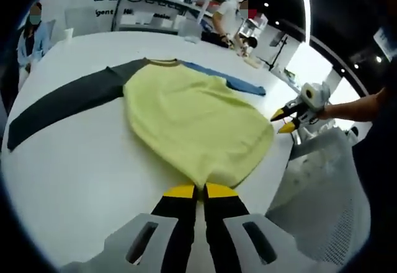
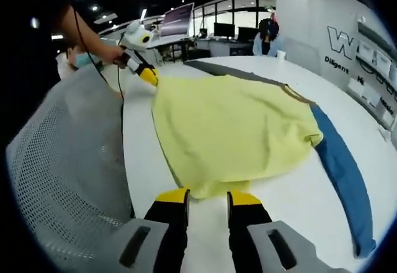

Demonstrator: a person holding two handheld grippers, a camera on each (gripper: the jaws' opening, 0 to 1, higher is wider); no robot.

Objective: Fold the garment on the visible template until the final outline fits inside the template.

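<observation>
While the garment lies spread flat on the white desk, we cannot make out any template beneath it. Our left tool has its jaws together at the yellow hem; our right tool holds its jaws apart over the hem's other corner, gripping nothing.

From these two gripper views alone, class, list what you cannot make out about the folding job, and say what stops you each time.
- Template: it isn't visible in either view; the yellow shirt may cover it on the white table.
- Left gripper hold: the jaw tips meet the hem; whether cloth is pinched is unclear.
- Right gripper hold: equally unclear at the hem.
- Wall lettering: cut off by the edge in the right gripper view.
</observation>
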